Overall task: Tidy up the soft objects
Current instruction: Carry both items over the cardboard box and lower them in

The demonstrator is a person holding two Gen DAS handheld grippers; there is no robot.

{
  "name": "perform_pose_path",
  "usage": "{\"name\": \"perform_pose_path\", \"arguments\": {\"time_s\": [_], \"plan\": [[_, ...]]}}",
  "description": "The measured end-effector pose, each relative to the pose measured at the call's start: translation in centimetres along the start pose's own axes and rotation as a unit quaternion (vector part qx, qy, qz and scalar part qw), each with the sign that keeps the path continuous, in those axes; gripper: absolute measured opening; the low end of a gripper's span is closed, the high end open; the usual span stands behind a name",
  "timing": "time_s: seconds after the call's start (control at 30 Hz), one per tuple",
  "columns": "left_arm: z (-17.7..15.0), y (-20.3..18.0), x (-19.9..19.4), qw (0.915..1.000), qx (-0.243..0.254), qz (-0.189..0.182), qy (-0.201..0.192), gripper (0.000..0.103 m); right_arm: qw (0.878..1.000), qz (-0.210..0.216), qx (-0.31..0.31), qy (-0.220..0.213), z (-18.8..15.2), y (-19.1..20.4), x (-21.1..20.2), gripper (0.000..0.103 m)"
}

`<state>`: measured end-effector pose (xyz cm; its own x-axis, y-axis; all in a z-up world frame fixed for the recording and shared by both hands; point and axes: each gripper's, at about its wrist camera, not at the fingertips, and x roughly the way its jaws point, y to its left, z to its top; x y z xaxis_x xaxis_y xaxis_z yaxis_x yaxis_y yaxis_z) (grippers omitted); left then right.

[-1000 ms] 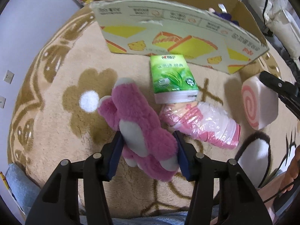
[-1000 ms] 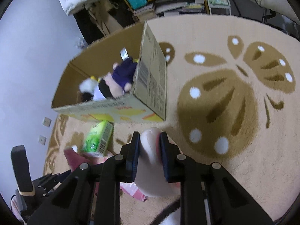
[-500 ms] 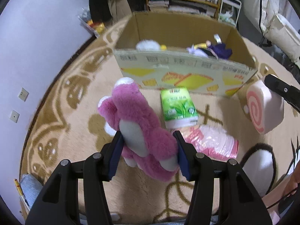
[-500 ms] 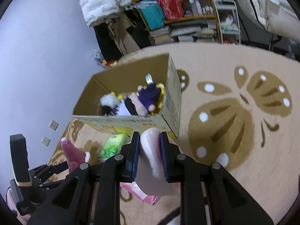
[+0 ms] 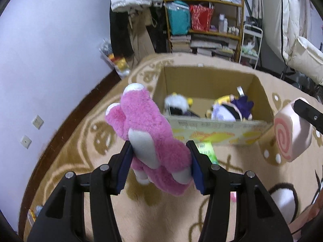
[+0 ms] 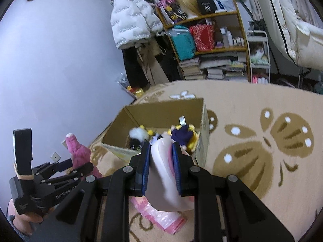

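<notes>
Left gripper point(image 5: 159, 161) clamped on a pink plush toy point(image 5: 145, 133), blue pads pressing both flanks, head and ears sticking up past the fingertips, the whole toy lifted clear of the rug point(image 5: 84, 157). Right gripper point(image 6: 160, 167) squeezed tight on a white-and-pink swirl-roll plush point(image 6: 161, 173), the soft body pinched narrow between the pads and bulging out below them; seen from the left wrist as a roll point(image 5: 290, 133) with a pink spiral face, held in the air just off the near right corner of the cardboard box point(image 5: 206, 80). Box open-topped, standing on the rug toward its far edge, already holding a black-and-white plush point(image 5: 177, 104) at the left and a purple-and-yellow plush point(image 5: 234, 109) at the right. Green tissue pack point(image 5: 207, 150) flat on the rug just before the box's near wall, partly hidden behind the pink toy. Pink plastic-wrapped pack point(image 6: 159, 215) lying on the rug beneath the right gripper. Both held toys up at about the level of the box rim, on the near side of it, neither one over the opening. Cluttered shelf point(image 5: 203, 20) and hanging white jackets point(image 6: 133, 22) beyond the rug's far edge
</notes>
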<state>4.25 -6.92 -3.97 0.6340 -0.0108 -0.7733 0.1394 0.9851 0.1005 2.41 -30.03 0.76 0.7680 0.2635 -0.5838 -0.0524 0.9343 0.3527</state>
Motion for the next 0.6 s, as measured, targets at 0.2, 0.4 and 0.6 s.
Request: {"name": "perform_pose_path", "arguments": {"time_s": [0.2, 0.4, 0.6], "plan": [[2.4, 0.3, -0.5, 0.9993, 0.007, 0.007, -0.037, 0.052, 1.0, 0.008, -0.013, -0.018, 1.5, 0.3, 0.1, 0.022], [4.9, 0.8, -0.5, 0.9982, 0.004, 0.006, -0.059, 0.052, 0.999, 0.026, -0.017, -0.024, 2.7, 0.1, 1.1, 0.022], [7.9, 0.1, 0.7, 0.9967, 0.021, 0.009, -0.078, 0.052, 0.999, 0.033, -0.02, -0.034, 3.8, -0.3, 2.7, 0.023]]}}
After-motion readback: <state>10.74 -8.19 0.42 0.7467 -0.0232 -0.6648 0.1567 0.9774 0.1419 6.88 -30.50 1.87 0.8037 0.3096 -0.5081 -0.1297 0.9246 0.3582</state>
